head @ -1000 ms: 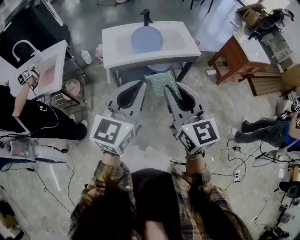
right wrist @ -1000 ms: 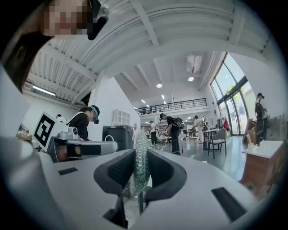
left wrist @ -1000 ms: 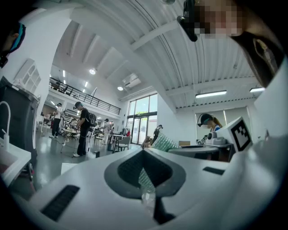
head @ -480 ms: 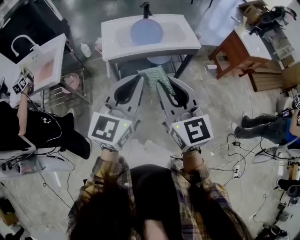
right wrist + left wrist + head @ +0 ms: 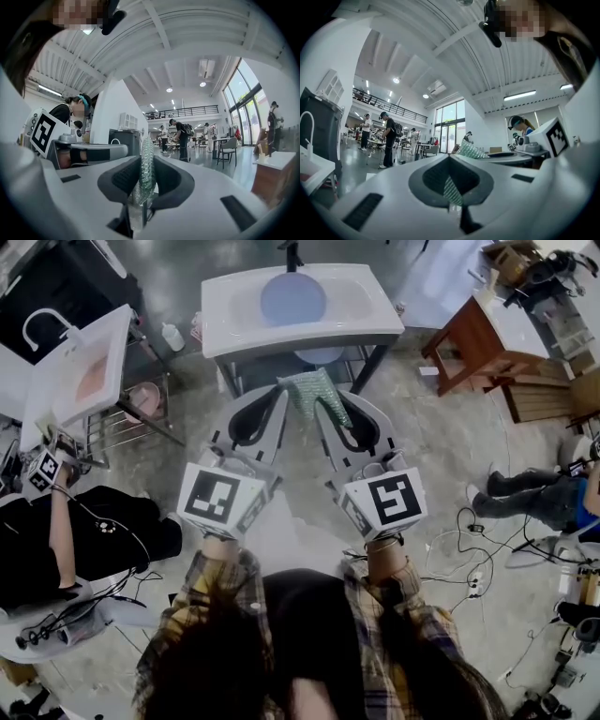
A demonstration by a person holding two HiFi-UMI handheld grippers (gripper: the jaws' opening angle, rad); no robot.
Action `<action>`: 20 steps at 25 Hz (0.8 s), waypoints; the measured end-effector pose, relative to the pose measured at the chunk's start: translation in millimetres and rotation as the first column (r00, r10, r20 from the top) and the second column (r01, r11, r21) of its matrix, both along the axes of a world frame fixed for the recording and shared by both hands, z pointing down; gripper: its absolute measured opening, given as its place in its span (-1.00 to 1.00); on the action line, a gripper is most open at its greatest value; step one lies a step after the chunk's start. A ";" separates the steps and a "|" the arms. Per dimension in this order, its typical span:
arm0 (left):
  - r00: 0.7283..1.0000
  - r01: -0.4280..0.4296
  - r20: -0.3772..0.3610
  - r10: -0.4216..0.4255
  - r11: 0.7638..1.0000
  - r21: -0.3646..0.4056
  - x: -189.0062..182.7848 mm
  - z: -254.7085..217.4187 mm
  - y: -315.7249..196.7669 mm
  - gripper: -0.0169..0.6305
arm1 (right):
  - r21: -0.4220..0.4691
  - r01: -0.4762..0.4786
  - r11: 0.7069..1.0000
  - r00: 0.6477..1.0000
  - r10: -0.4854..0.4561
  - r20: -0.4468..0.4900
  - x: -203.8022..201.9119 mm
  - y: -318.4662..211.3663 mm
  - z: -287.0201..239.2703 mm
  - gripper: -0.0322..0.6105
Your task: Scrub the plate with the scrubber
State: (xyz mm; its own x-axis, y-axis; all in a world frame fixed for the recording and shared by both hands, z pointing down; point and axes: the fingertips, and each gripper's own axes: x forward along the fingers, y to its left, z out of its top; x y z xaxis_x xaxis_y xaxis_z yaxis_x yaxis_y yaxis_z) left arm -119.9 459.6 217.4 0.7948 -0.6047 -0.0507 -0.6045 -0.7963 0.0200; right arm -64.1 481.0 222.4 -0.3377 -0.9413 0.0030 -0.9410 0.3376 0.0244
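Plate (image 5: pixel 293 298): flat in middle of sink (image 5: pixel 225 334) basin, shifted slightly up-frame versus a second ago. Scrubber (image 5: pixel 312 393): off the plate, out past sink's near rim, in mid-air between both claws, same as before. Left gripper (image 5: pixel 281 395): fully shut on scrubber's left edge. Right gripper (image 5: pixel 325 409): pinched shut on its right edge, mesh squeezed between pads. Also: person (image 5: pixel 84 540) at left now lower in frame.

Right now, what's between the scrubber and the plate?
Head view: the white front rim of the sink lies between the scrubber and the plate, which sits in its basin.
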 end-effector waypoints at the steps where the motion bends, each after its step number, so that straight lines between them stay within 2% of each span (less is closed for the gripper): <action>1: 1.000 0.002 -0.001 -0.002 1.000 -0.001 0.4 2.0 -7.2 -0.90 | -0.004 0.000 1.000 1.000 0.000 0.005 1.3 -7.2 2.5 -0.61; 7: 1.000 -0.005 0.008 0.005 1.000 -0.007 10.0 9.2 -63.3 -0.90 | -0.034 -0.002 0.999 0.999 0.004 0.032 12.7 -61.8 13.7 -0.61; 20: 0.998 -0.057 0.038 0.056 0.998 0.014 36.7 15.3 -228.1 -0.90 | -0.052 -0.064 0.997 0.997 0.066 0.041 41.3 -223.2 22.3 -0.61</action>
State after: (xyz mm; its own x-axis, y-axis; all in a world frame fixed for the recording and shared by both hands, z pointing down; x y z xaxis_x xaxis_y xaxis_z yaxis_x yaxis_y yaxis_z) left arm -83.2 231.5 232.7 0.8292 -0.5582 -0.0285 -0.5587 -0.8293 -0.0141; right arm -22.7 257.8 244.8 -0.2767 -0.9602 0.0380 -0.9608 0.2756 -0.0315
